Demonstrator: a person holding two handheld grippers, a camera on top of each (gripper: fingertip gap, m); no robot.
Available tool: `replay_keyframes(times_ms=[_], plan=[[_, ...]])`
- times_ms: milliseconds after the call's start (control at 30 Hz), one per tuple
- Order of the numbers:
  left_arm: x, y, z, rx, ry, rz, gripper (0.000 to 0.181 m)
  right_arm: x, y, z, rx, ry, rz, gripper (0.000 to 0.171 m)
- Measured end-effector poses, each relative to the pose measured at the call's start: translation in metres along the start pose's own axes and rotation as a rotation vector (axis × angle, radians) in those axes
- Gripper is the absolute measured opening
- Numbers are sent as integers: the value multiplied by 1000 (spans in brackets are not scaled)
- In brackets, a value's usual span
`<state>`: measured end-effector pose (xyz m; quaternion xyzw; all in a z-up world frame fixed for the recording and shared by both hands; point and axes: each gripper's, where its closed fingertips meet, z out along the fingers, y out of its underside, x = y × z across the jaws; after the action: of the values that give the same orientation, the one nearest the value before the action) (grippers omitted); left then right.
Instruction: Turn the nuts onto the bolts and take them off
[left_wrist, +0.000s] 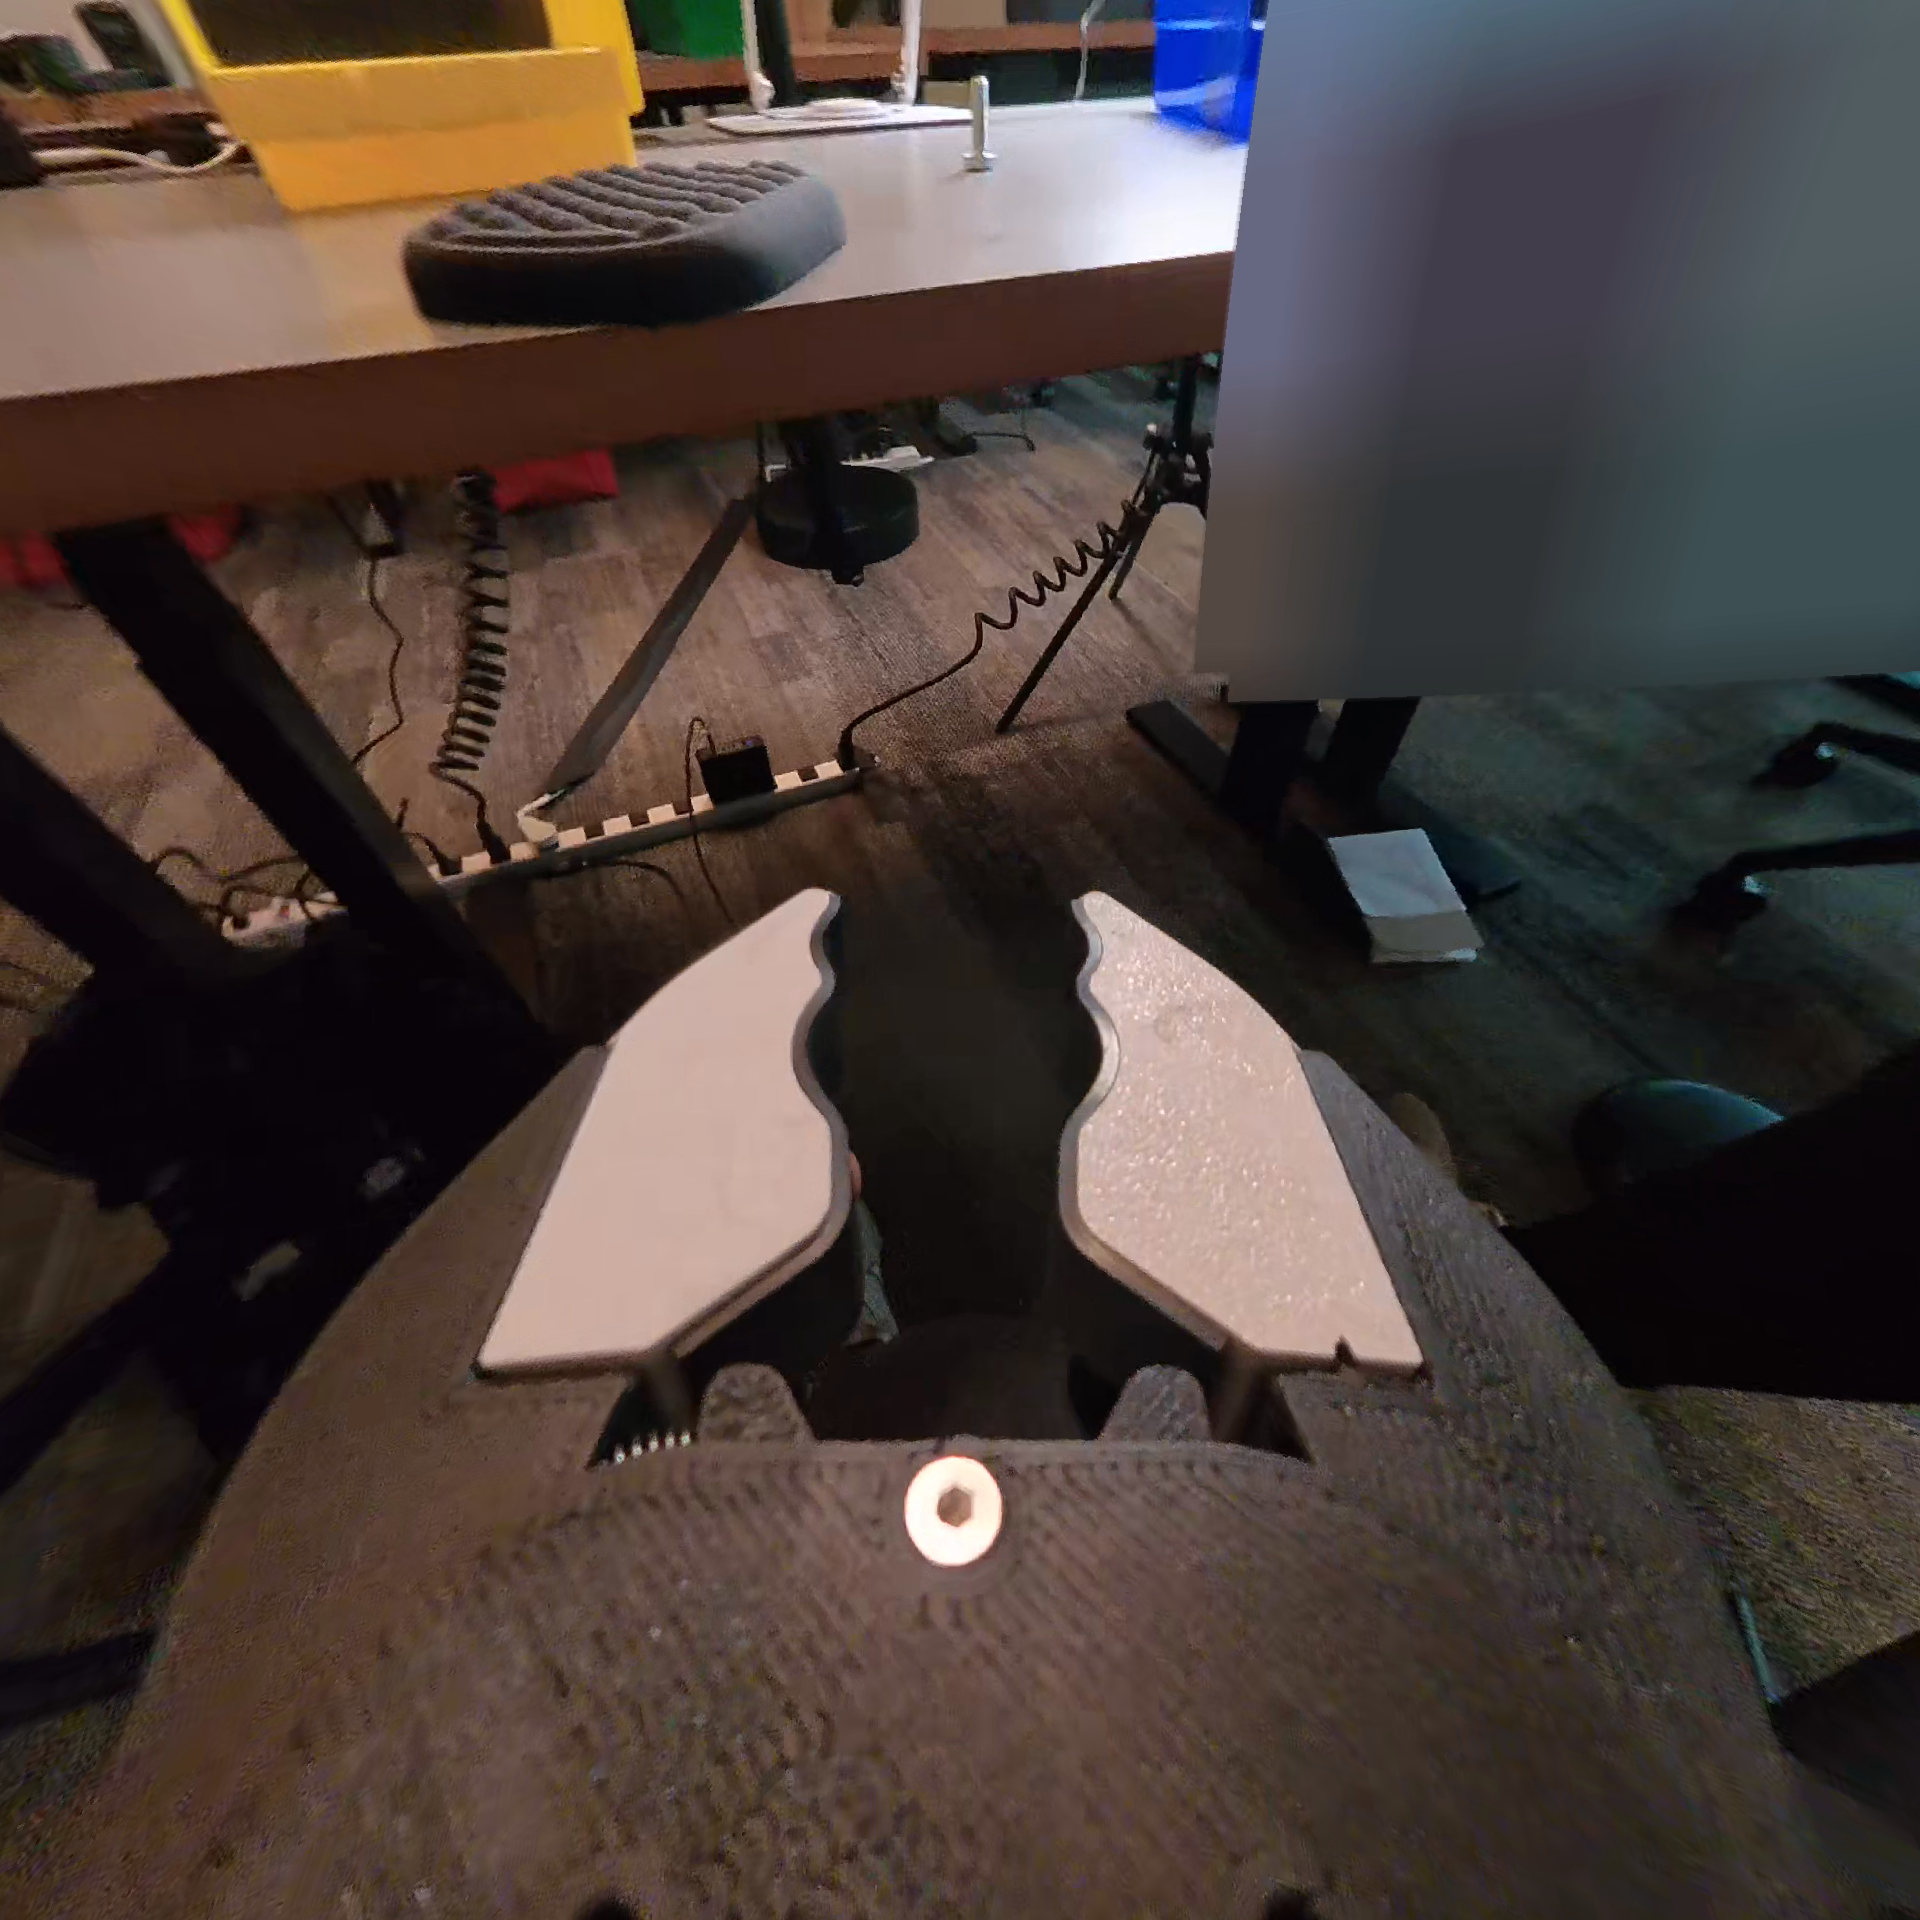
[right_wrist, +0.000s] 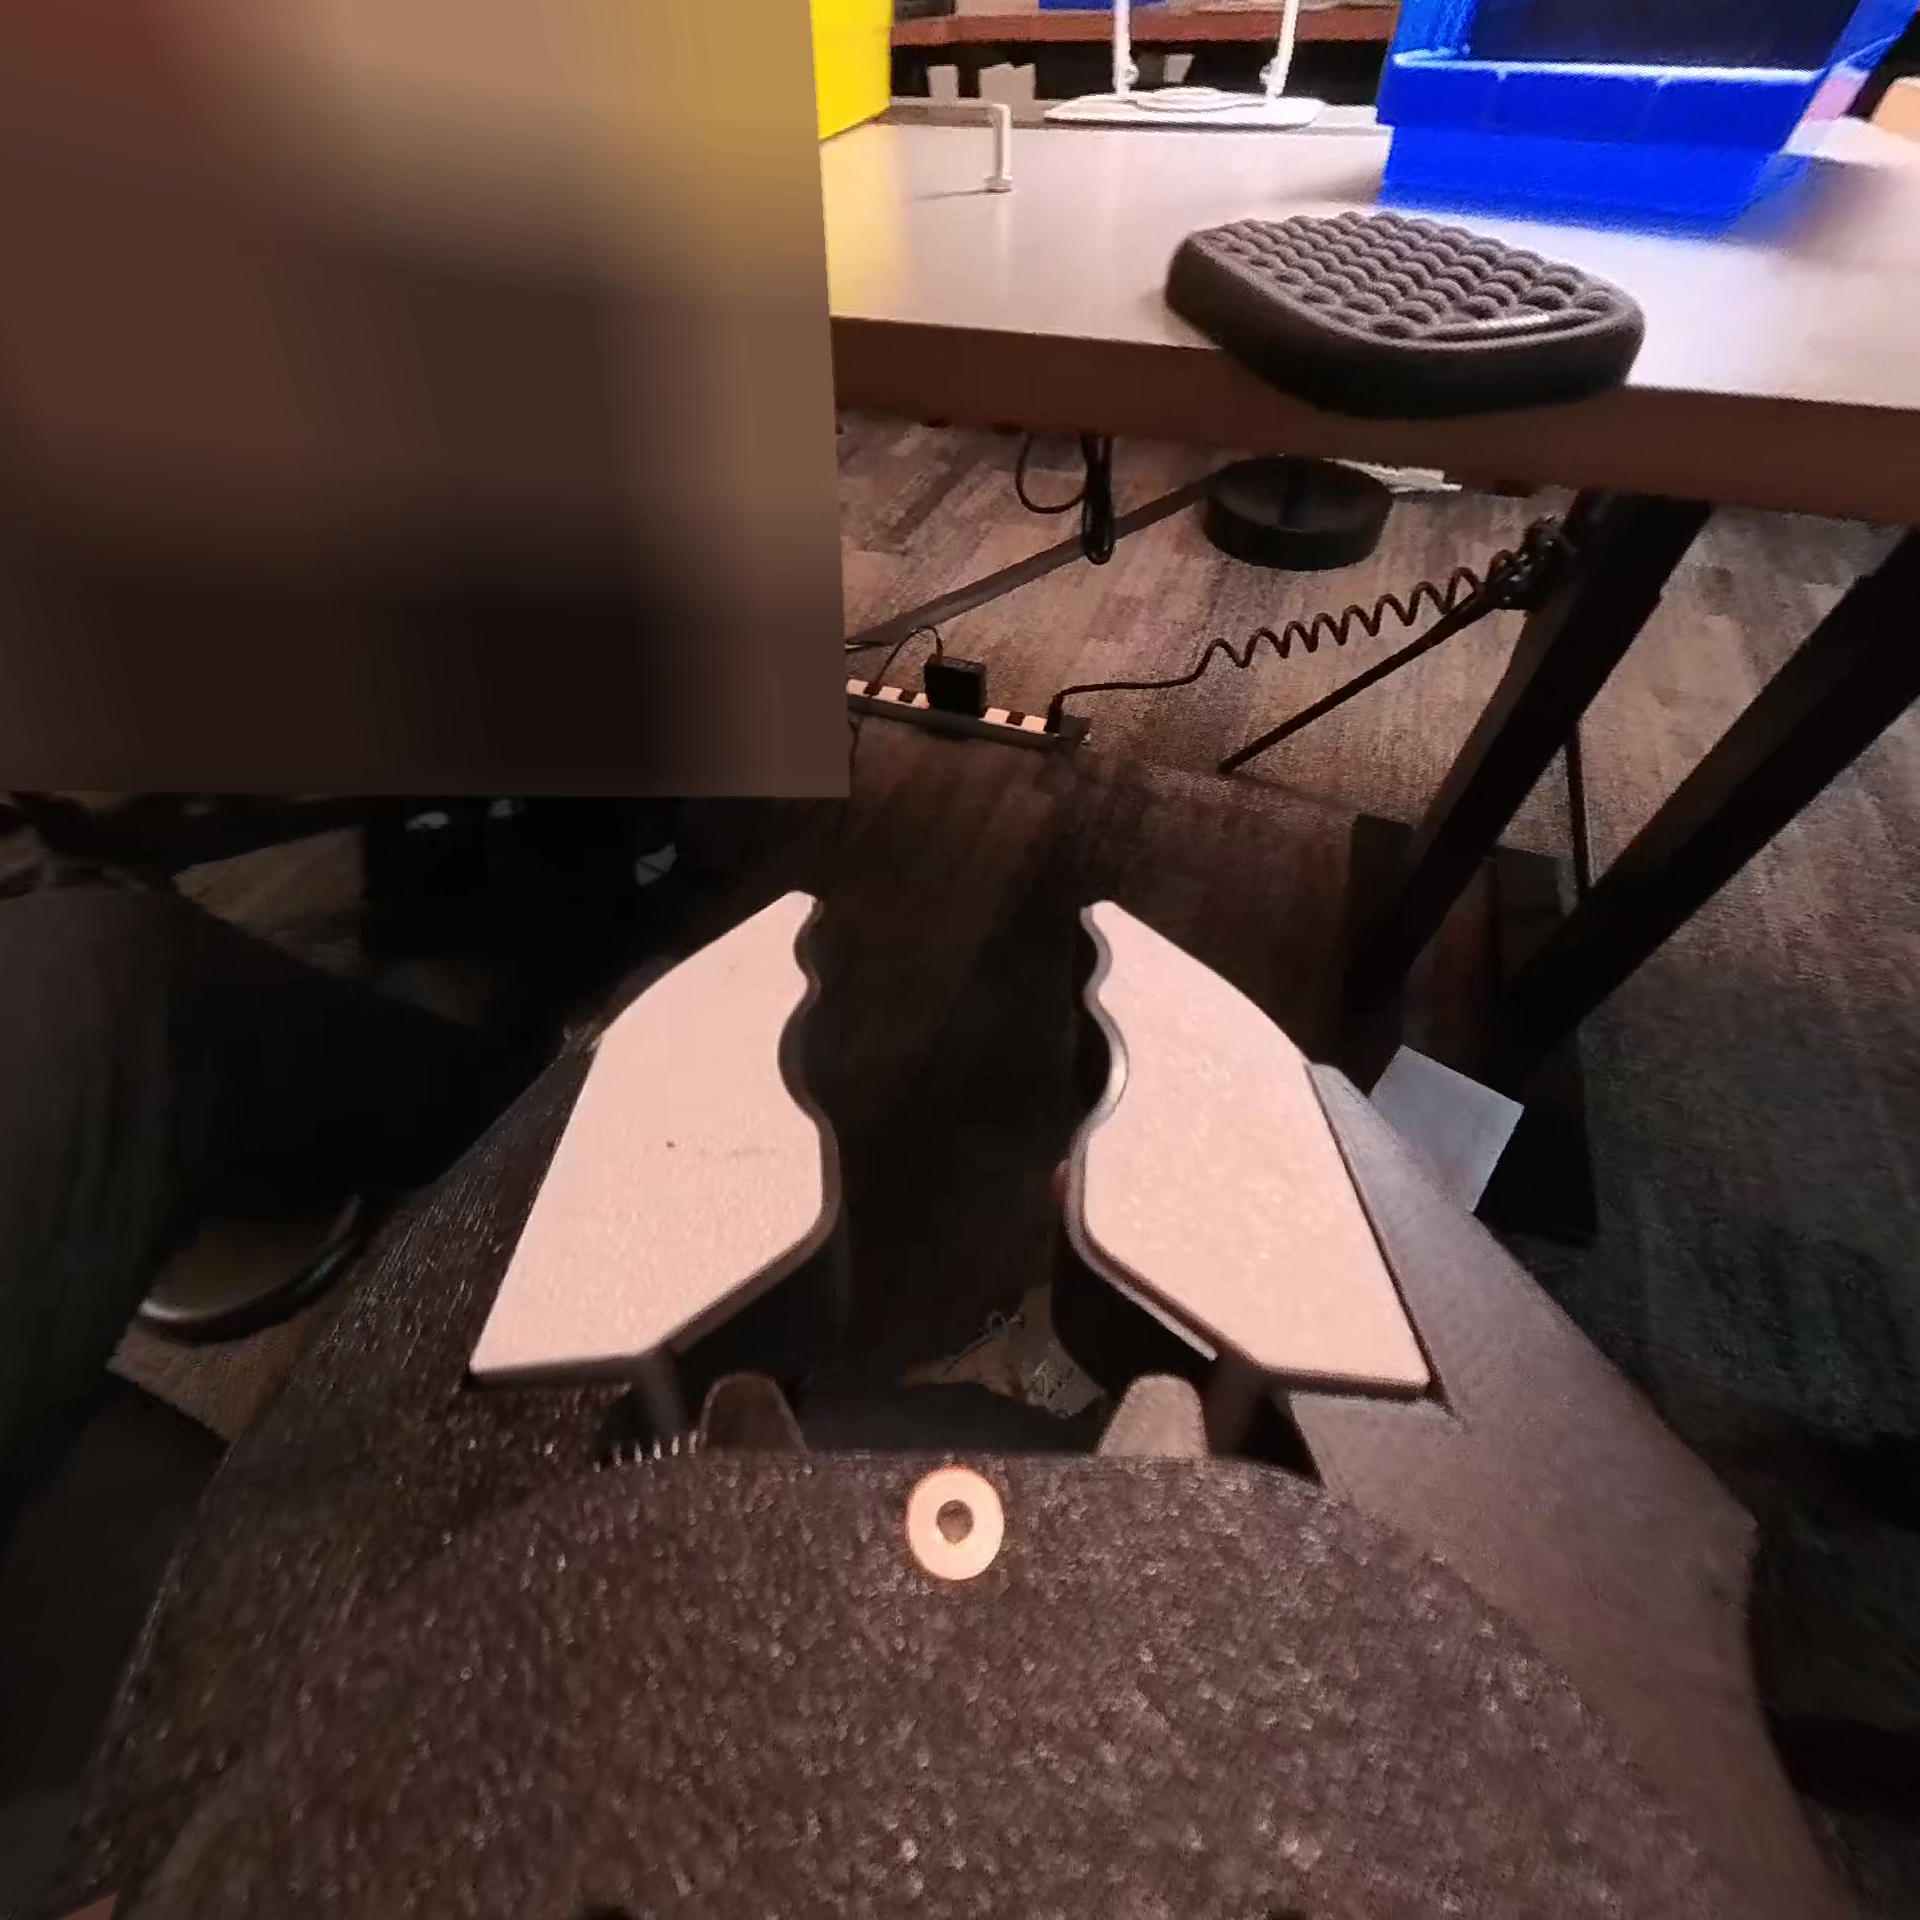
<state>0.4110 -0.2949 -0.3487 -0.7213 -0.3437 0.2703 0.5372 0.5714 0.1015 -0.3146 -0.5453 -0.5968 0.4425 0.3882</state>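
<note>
Hanging low in front of the table (left_wrist: 1039, 301), both of your tools are pointed down at the carpet (left_wrist: 935, 665) rather than at the work. Your left gripper (left_wrist: 951, 935) is spread apart and holds nothing; between its pale fingers (left_wrist: 686, 1153) you see only dark floor. Your right gripper (right_wrist: 945, 940) is the same story, released wide, nothing in it.

Up on the tabletop, the bolt (left_wrist: 978, 123) stands upright on its head, well back from the front edge; whether a nut sits on it, you can't tell from here. From your right side that same bolt (right_wrist: 1000, 145) shows as a small blurred post, far ahead and to the left. A black ribbed pad (left_wrist: 623, 244) lies on the table and overhangs its near edge, nearer to you than the bolt. A yellow bin (left_wrist: 426, 104) sits behind the pad on the left, a blue bin (right_wrist: 1621, 114) toward the right rear.

Under the table a power strip (left_wrist: 665, 821) lies on the carpet with a coiled black cable (left_wrist: 1049, 592) running off from its right end.
</note>
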Motion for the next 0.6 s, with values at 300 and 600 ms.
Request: replay_keyframes(times_ms=[300,600], plan=[[56,9,-130,62,-72,-108,43,-45,10,-64,46,-138,-38,44],[82,-15,-225,162,-192,-52,44,-45,35,-89,-45,-69,-82,61]])
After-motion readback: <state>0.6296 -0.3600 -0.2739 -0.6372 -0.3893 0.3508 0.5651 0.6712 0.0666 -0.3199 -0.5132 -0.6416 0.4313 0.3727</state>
